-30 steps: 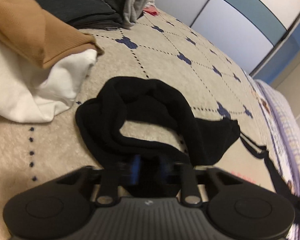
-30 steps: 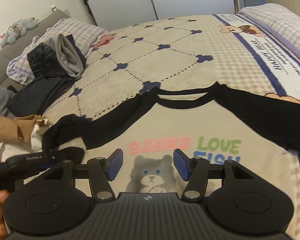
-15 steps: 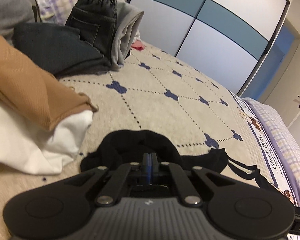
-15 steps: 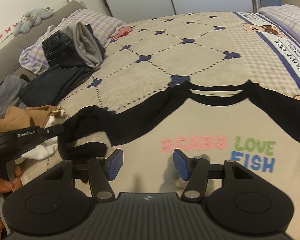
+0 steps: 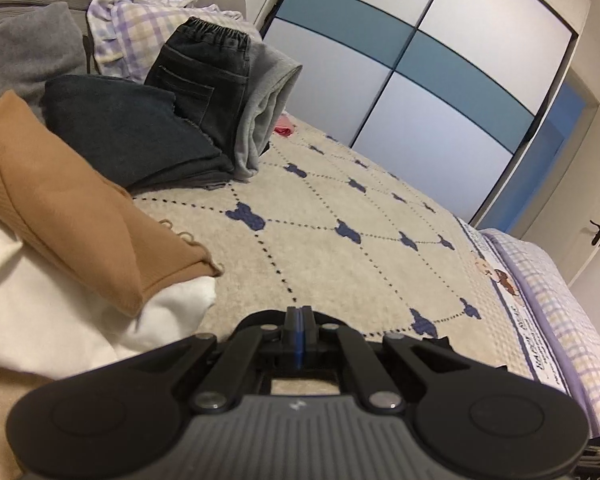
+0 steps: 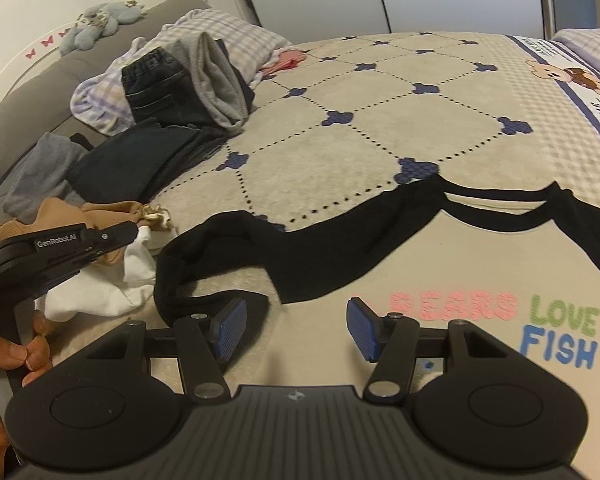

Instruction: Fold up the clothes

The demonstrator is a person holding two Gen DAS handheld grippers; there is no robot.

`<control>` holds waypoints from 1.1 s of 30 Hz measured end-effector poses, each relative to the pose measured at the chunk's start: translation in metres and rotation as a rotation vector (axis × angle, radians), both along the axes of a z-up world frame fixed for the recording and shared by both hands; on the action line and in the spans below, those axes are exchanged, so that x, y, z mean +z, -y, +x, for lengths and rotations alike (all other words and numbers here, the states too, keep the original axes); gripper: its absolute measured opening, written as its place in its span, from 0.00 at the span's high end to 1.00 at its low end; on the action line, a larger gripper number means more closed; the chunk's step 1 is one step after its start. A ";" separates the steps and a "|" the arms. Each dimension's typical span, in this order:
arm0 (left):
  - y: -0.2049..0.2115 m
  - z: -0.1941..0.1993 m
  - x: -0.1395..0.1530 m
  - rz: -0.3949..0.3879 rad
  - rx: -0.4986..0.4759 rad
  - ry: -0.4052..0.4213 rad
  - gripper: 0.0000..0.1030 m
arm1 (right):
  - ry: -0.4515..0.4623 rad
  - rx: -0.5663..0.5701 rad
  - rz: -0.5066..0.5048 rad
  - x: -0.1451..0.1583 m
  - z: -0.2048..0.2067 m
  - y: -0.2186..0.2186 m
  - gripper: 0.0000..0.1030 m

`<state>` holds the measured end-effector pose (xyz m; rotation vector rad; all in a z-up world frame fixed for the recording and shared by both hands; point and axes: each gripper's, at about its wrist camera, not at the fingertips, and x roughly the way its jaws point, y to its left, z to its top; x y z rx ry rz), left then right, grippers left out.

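Note:
A beige shirt (image 6: 480,264) with black sleeves and the print "BEARS LOVE FISH" lies flat on the bed. Its left black sleeve (image 6: 228,248) is bent in a loop on the bedspread. My right gripper (image 6: 296,328) hovers open over the shirt's lower left, one pad above the sleeve's end, with nothing between its fingers. My left gripper (image 5: 299,332) is shut, pads together, with nothing visibly held. In the right wrist view the left gripper (image 6: 132,231) sits left of the sleeve and apart from it. Only a black scrap of the shirt (image 5: 436,342) shows in the left wrist view.
A tan garment (image 5: 60,208) on a white one (image 5: 40,320) lies at the left. Behind are dark folded clothes (image 5: 120,132), jeans (image 5: 204,76) and a grey piece (image 5: 268,92) by a plaid pillow (image 6: 228,36). A hand (image 6: 4,356) grips the left handle. Wardrobe doors (image 5: 440,92) stand beyond.
The left gripper shut, rose and tilted up, so the black sleeve dropped out of its view. The right gripper slid left across the shirt and stayed open.

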<state>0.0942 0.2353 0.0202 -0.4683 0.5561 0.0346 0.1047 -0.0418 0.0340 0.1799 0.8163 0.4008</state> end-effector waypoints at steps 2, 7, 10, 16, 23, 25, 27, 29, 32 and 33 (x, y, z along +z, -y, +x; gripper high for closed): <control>-0.001 0.001 -0.003 -0.011 0.000 -0.028 0.96 | -0.002 0.008 -0.004 -0.002 0.002 -0.004 0.43; 0.000 0.005 -0.009 -0.001 -0.019 -0.096 0.45 | -0.018 0.021 -0.014 -0.009 0.006 -0.012 0.43; -0.003 0.005 -0.011 -0.008 -0.009 -0.109 0.43 | -0.029 0.039 -0.011 -0.016 0.011 -0.018 0.43; -0.021 0.003 -0.013 -0.083 0.029 -0.121 0.43 | -0.047 0.142 -0.065 -0.030 0.021 -0.043 0.51; -0.026 0.003 -0.016 -0.123 0.032 -0.136 0.44 | -0.048 0.223 -0.127 -0.043 0.029 -0.075 0.52; -0.025 0.003 -0.016 -0.123 0.027 -0.136 0.44 | -0.041 0.226 -0.156 -0.046 0.032 -0.082 0.52; -0.025 0.003 -0.015 -0.123 0.027 -0.134 0.44 | -0.029 0.231 -0.176 -0.046 0.033 -0.088 0.52; -0.027 0.003 -0.015 -0.129 0.033 -0.132 0.44 | -0.010 0.240 -0.190 -0.044 0.033 -0.092 0.52; -0.030 0.002 -0.014 -0.142 0.045 -0.127 0.44 | 0.002 0.264 -0.175 -0.038 0.033 -0.096 0.52; -0.030 0.002 -0.013 -0.144 0.047 -0.124 0.44 | 0.003 0.279 -0.169 -0.037 0.032 -0.097 0.52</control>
